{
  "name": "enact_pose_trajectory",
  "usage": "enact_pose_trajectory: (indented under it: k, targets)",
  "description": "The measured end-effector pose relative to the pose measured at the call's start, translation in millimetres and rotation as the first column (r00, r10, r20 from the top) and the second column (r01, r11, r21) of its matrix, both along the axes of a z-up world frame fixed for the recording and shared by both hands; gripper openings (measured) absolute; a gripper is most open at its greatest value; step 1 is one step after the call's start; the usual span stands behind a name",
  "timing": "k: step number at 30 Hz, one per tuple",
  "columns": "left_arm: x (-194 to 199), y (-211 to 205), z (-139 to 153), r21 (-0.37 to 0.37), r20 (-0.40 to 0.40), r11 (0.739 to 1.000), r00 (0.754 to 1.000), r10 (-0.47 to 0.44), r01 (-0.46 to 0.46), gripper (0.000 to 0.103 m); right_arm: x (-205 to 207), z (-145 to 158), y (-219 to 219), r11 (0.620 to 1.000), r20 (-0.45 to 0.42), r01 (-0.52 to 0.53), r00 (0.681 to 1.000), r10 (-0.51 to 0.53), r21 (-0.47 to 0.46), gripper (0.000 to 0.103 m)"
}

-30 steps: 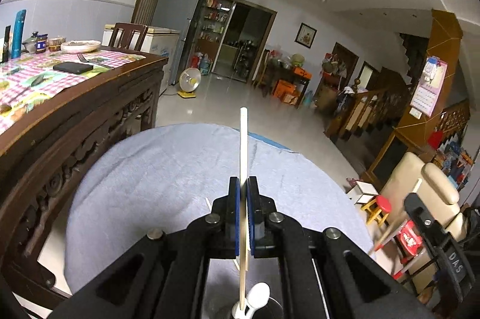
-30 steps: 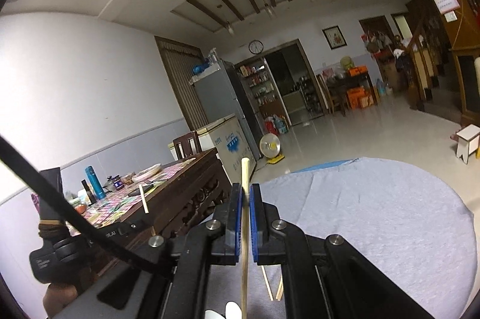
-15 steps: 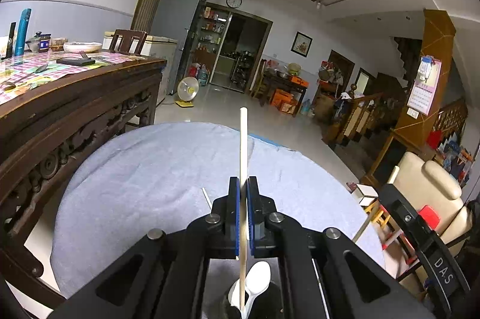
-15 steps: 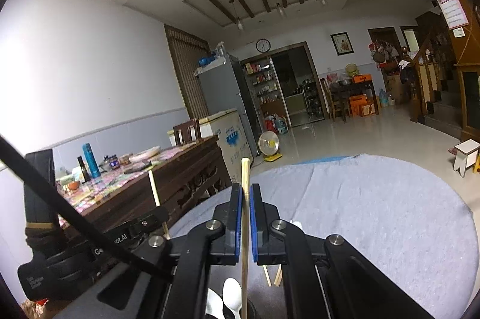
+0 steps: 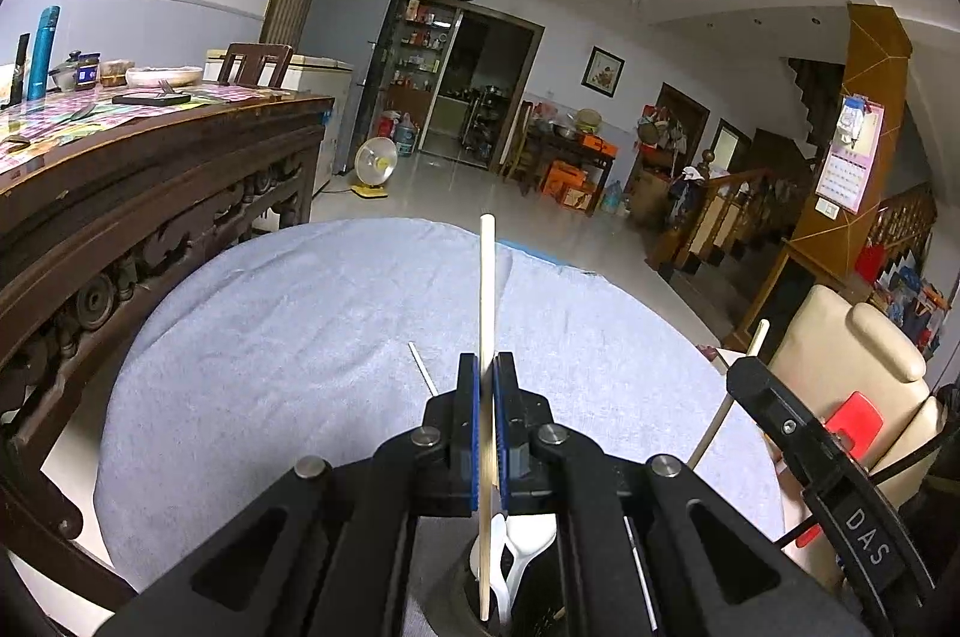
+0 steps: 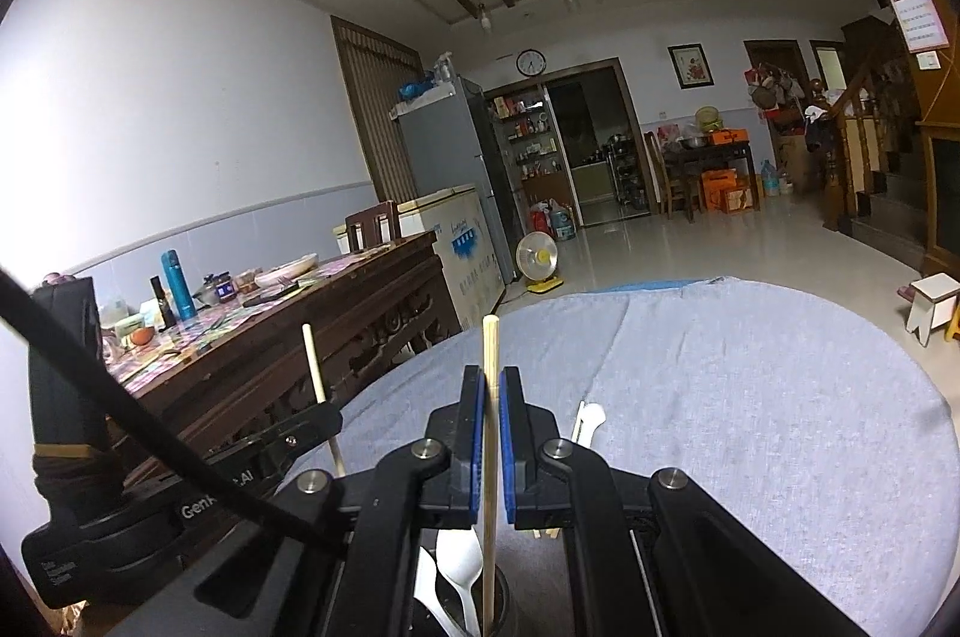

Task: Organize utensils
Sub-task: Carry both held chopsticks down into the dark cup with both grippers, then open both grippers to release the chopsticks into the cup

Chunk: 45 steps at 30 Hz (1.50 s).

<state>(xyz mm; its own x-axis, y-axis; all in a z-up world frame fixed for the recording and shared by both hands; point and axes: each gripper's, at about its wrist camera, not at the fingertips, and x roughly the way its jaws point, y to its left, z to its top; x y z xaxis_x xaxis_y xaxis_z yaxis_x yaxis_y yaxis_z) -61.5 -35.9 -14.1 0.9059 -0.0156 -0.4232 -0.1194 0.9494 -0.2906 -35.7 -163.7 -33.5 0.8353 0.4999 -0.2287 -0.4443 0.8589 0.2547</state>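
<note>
We hold one chopstick in each claw; the left gripper (image 5: 487,367) is clamped on a pale chopstick (image 5: 486,301) that stands upright between its blue pads, and the right gripper (image 6: 493,379) is clamped likewise on a tan wooden chopstick (image 6: 490,361).

Both claws have sunk over the last second; where only the tip of a white spoon showed beneath the left claw, we now see the dark holder (image 5: 462,595) directly below the jaws, with white plastic spoons (image 5: 516,553) standing in it and the lower end of the pale stick reaching into its mouth; under the right claw the same holder (image 6: 501,598) and its spoons (image 6: 459,559) have come into view, the tan stick's lower end dipping inside. We judge the two sticks are nearly seated, so that letting go is the likely next step, though neither claw has opened.

Ahead of the claws lies the grey-blue cloth (image 5: 300,337) on the round table; one thin white stick (image 5: 422,367) lies on it just ahead and left of the left claw, and a white spoon (image 6: 591,418) lies just right of the right claw, so more sorting remains.

Writing: we read "DAS" on the right gripper's body as seen from the left camera, and "Gen" plus further letters, partly hidden by a cable, on the left gripper's body; the calendar's print is too small to read.
</note>
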Motion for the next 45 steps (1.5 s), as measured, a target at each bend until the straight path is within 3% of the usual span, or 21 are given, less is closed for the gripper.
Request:
enact_pose_trajectory:
  k: [40, 45]
  targets:
    - [-21, -2, -33, -0.022, -0.086, 1.000, 0.996, 0.005, -0.007, 0.004, 1, -29, 4, 0.998, -0.072, -0.018, 0.997, 0.014, -0.067, 0.006]
    - [-22, 5, -34, -0.040, -0.107, 0.999, 0.994, 0.013, -0.018, 0.009, 0, -29, 4, 0.997, -0.073, -0.020, 0.997, 0.014, -0.076, 0.006]
